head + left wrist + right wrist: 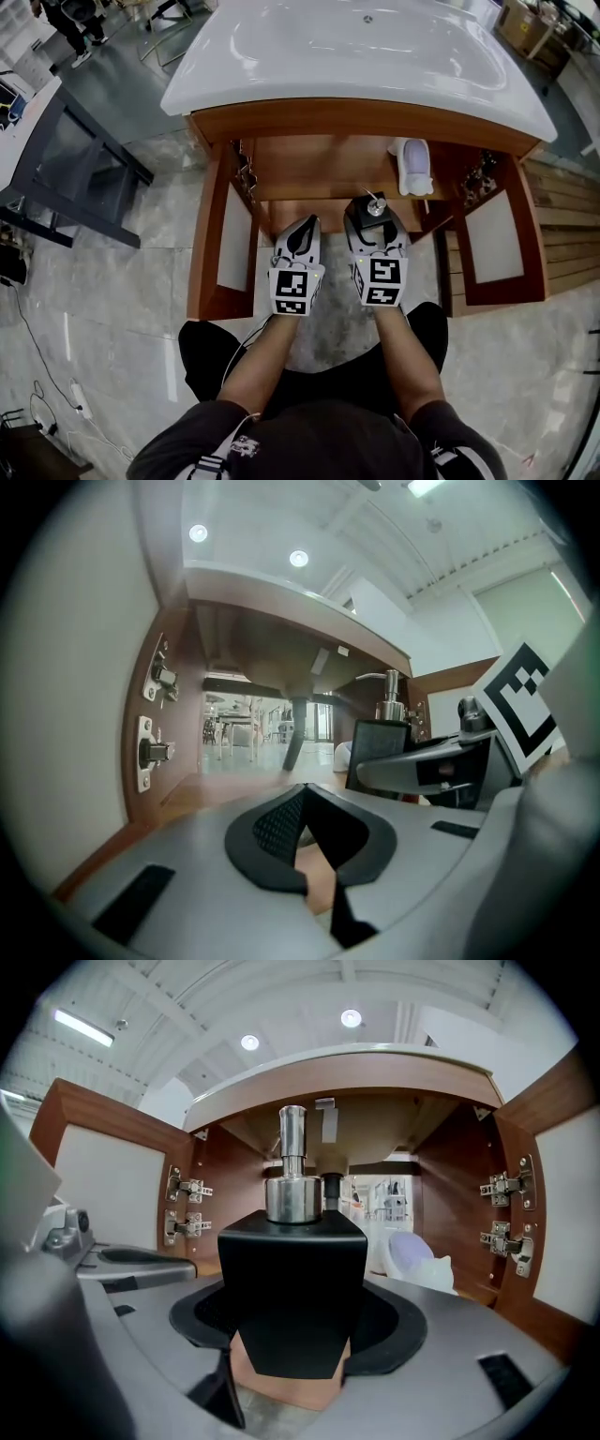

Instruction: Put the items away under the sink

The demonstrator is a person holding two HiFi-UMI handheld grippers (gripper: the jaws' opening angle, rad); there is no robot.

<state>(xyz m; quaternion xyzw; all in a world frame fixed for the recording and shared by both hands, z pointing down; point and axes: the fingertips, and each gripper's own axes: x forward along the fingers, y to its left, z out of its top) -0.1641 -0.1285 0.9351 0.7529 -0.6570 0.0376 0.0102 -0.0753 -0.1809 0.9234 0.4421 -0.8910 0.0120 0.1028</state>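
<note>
1 white sink tops the wooden cabinet I crouch before, and its 2 doors, the left door and the right door, both stand wide open. My 2 tongs reach side by side into the opening. My right tongs grip a black soap dispenser by its sides, its silver pump upright, at the front of the cabinet floor and right of the middle. My left tongs are closed tip to tip with nothing between them, just beside the dispenser. Further in, to the right, a white pack stands against the back. 2 metal hinges sit on each side wall.
</note>
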